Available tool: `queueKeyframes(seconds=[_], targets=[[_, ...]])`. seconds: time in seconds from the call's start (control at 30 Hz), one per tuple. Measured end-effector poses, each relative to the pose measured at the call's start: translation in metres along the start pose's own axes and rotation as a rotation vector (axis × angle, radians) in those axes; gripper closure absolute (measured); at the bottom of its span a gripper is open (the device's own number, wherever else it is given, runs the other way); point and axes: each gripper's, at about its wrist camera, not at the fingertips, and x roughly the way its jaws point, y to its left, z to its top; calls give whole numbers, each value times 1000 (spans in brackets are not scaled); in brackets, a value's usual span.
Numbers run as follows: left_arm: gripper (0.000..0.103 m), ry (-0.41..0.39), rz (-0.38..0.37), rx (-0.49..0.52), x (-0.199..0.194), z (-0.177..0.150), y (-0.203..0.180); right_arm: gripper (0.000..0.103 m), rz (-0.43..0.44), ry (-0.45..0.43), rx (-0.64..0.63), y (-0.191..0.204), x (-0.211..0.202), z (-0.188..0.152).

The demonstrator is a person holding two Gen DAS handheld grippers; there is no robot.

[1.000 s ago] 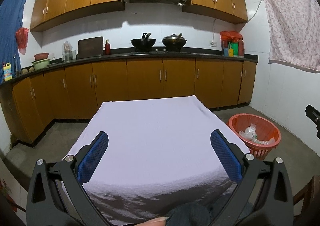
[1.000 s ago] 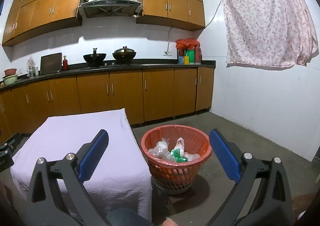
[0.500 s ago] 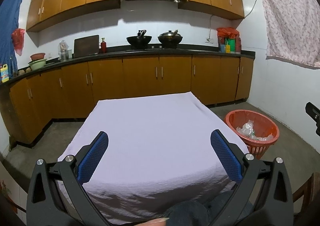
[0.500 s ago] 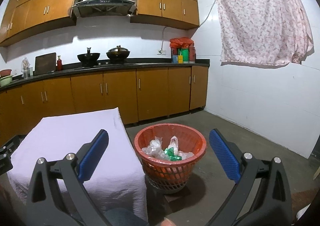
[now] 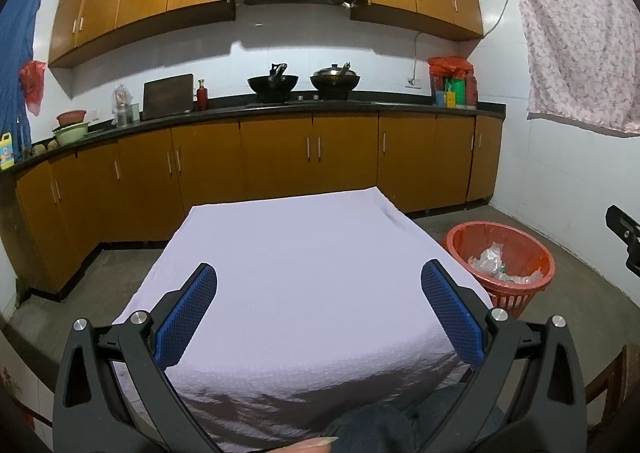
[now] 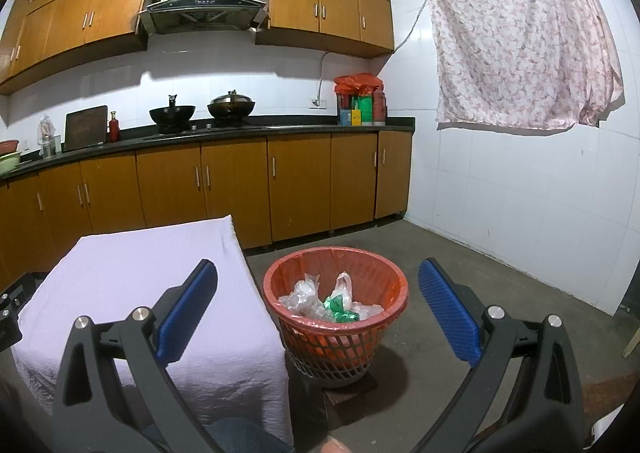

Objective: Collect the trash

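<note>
An orange-red basket (image 6: 384, 285) stands on the floor right of the table and holds crumpled clear plastic and a green wrapper (image 6: 338, 307). The same basket (image 5: 520, 241) shows at the right in the left wrist view. My left gripper (image 5: 318, 289) is open above the near part of the lilac-covered table (image 5: 296, 253), nothing between its blue pads. My right gripper (image 6: 318, 287) is open too, held above and in front of the basket, holding nothing. No loose trash shows on the cloth.
Wooden kitchen cabinets (image 5: 276, 149) with a dark counter run along the back wall, carrying two woks, bottles and bowls. A flowered cloth (image 6: 520, 37) hangs on the white tiled right wall. Bare concrete floor (image 6: 480, 253) surrounds the basket. A person's knee (image 5: 368, 429) is at the bottom edge.
Both views have tilted and drawn back a little, so table and basket sit slightly lower and farther. Both grippers stay open and hold nothing.
</note>
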Motion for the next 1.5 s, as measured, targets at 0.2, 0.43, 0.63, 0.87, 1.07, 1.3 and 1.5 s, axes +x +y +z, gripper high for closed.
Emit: queueKeyframes(seconds=[0.2, 0.43, 0.63, 0.87, 1.07, 1.3, 1.5], targets=[[2, -8, 0, 0, -1, 2, 0, 4, 4, 4, -3, 1, 1, 0], [2, -14, 0, 2, -1, 3, -2, 4, 9, 7, -6, 2, 1, 0], [2, -14, 1, 2, -1, 3, -2, 4, 10, 8, -7, 2, 2, 0], [2, -14, 0, 3, -1, 3, -2, 4, 10, 8, -7, 2, 2, 0], [2, -15, 0, 3, -2, 2, -3, 4, 11, 9, -7, 2, 2, 0], [2, -14, 0, 3, -2, 3, -3, 4, 10, 9, -7, 2, 2, -1], [2, -15, 0, 3, -2, 2, -4, 4, 10, 9, -6, 2, 2, 0]])
